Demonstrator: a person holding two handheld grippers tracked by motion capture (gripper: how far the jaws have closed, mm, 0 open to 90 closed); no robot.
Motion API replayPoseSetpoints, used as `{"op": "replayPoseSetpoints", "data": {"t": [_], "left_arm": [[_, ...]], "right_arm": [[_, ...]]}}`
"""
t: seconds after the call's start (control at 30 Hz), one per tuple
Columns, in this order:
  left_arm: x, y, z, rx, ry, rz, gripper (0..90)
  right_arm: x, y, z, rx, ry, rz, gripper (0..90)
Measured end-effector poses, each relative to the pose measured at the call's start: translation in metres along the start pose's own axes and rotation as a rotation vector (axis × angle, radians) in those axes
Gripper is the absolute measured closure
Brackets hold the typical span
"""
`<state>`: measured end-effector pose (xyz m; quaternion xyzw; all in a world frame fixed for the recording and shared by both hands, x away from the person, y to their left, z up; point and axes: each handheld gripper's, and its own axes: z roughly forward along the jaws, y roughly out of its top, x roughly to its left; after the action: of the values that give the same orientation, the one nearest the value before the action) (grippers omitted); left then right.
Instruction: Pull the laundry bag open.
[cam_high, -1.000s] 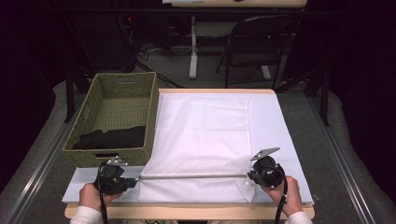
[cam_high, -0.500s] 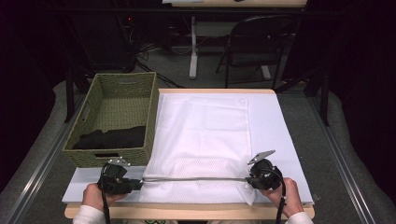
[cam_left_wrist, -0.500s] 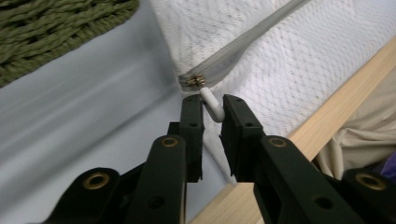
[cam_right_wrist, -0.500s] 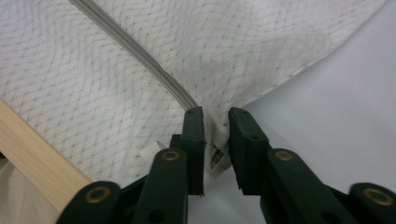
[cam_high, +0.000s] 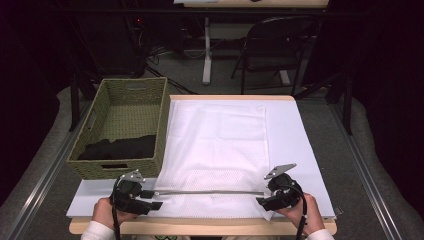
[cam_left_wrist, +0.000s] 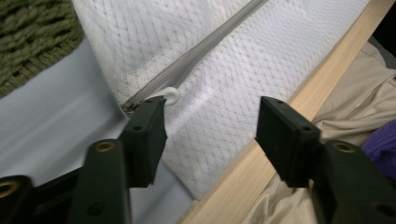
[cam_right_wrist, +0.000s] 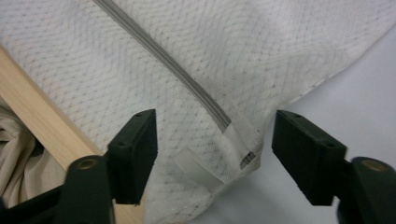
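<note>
While spread flat on worktop (cam_high: 300, 130), mesh bag (cam_high: 217, 150) w/ zip (cam_high: 210, 192) at 6 o'clock.
L gripper (cam_high: 150, 200) apart at zip pull (cam_left_wrist: 170, 95); R gripper (cam_high: 265, 201) apart at zip end (cam_right_wrist: 243, 158).

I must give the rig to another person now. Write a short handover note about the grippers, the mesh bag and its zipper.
Left gripper: open, at the zipper's left end, one jaw beside the white zipper pull.
Right gripper: open, over the bag's right corner, holding nothing.
White mesh bag: flat on the table, zipper along the near edge, apparently closed. Green basket at left holds dark cloth.
Done: bag laid flat.
Left: probably grip the pull and open the zipper.
</note>
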<state>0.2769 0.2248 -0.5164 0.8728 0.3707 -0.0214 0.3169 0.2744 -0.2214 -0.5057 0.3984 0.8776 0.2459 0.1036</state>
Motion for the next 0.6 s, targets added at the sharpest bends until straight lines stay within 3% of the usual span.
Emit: {"op": "replayPoseSetpoints", "data": {"t": [0.17,0.2,0.33,0.47,0.5,0.6], "left_arm": [[0.001,-0.007,-0.006,0.008,0.007,0.002,15.2],[0.001,-0.007,-0.006,0.008,0.007,0.002,14.6],[0.005,-0.015,-0.017,-0.049,0.057,-0.025,1.7],[0.007,-0.019,-0.022,-0.090,0.100,-0.046,0.0],[0.009,-0.021,-0.025,-0.120,0.115,-0.063,0.0],[0.013,-0.022,-0.028,-0.144,0.093,-0.062,0.0]], "right_arm": [[0.006,0.003,0.000,-0.020,0.022,-0.032,20.6],[0.006,0.003,0.000,-0.020,0.022,-0.032,20.6],[0.013,0.009,0.004,-0.033,0.029,-0.058,15.4],[0.017,0.011,0.004,-0.045,0.024,-0.053,14.1],[0.018,0.013,0.005,-0.050,0.020,-0.067,13.7],[0.019,0.015,0.005,-0.057,0.016,-0.070,12.9]]}}
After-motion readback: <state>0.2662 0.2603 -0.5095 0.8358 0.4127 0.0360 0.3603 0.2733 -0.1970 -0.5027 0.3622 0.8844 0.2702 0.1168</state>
